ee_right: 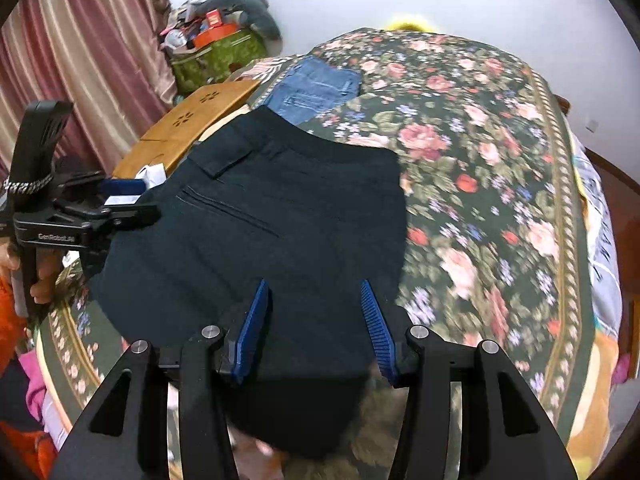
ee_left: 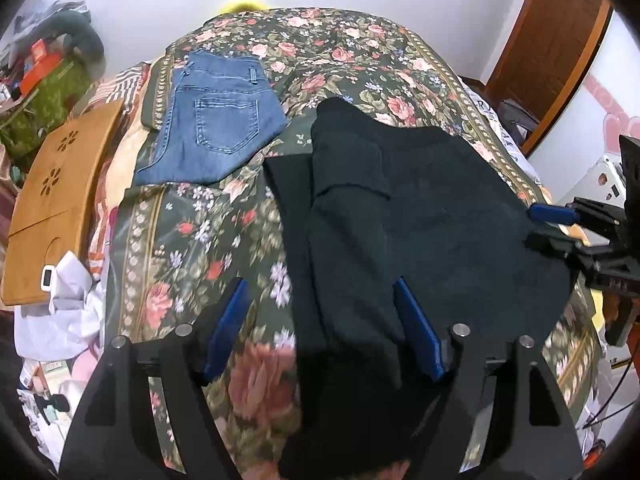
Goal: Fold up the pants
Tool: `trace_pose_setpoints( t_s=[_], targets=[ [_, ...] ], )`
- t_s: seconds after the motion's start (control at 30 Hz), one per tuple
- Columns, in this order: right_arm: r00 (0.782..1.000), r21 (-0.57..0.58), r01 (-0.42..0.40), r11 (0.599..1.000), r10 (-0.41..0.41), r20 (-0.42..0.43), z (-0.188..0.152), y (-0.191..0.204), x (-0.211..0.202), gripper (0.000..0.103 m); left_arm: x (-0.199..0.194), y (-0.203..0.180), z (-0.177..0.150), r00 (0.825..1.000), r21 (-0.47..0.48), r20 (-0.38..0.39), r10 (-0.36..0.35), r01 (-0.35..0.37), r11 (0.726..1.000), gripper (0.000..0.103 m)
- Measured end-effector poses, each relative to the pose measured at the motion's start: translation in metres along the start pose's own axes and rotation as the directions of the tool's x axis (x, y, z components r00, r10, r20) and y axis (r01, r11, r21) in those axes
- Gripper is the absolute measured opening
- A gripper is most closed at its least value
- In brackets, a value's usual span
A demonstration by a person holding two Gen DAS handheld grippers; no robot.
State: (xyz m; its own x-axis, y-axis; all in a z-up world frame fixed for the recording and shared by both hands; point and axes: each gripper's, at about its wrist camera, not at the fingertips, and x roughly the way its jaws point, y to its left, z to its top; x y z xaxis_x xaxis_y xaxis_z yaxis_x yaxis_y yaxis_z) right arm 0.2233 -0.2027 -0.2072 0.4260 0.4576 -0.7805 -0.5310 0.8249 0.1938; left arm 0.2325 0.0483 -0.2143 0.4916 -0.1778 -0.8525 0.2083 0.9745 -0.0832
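Note:
Dark pants [ee_left: 420,216] lie folded on the floral bedspread [ee_left: 192,240], waist part away from me. My left gripper [ee_left: 320,292] is open just above their near left edge; one blue pad is over the bedspread, the other over the fabric. My right gripper [ee_right: 314,292] is open above the near edge of the same pants [ee_right: 260,220]. It also shows in the left wrist view [ee_left: 556,220] at the pants' right edge. The left gripper shows in the right wrist view [ee_right: 128,200] at their left edge. Neither holds cloth.
Folded blue jeans [ee_left: 216,120] lie farther back on the bed. A wooden lap tray [ee_left: 52,200] and white cloth [ee_left: 68,308] lie at the bed's left side. Cluttered bags [ee_right: 216,48] stand by the curtain [ee_right: 80,60]. A wooden door [ee_left: 560,40] is far right.

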Motion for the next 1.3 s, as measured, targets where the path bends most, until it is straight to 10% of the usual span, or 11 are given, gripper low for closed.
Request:
trace_pose_setpoints(
  t_s=[0.4, 0.63, 0.93, 1.3],
  targets=[
    [0.998, 0.098, 0.066, 0.993, -0.068, 0.018, -0.021, -0.03, -0.039, 0.045, -0.027, 0.039, -0.015, 0.99, -0.065, 0.003, 0.138, -0.137, 0.988, 0.075],
    [0.995, 0.125, 0.033, 0.992, -0.044, 0.091, -0.001, -0.033, -0.044, 0.064, -0.036, 0.032, 0.021, 0.997, -0.126, 0.072, -0.021, 0.03, 0.992, 0.082],
    [0.994, 0.176, -0.074, 0.982, 0.087, -0.065, 0.013, -0.04, 0.022, 0.066, 0.045, 0.014, 0.04, 0.98, -0.133, -0.137, -0.144, 0.126, 0.983, 0.09],
    [0.945, 0.296, -0.263, 0.918, 0.307, -0.111, 0.022, -0.059, 0.056, 0.067, 0.073, 0.019, 0.055, 0.947, -0.184, -0.2, -0.251, 0.215, 0.959, 0.091]
  ],
)
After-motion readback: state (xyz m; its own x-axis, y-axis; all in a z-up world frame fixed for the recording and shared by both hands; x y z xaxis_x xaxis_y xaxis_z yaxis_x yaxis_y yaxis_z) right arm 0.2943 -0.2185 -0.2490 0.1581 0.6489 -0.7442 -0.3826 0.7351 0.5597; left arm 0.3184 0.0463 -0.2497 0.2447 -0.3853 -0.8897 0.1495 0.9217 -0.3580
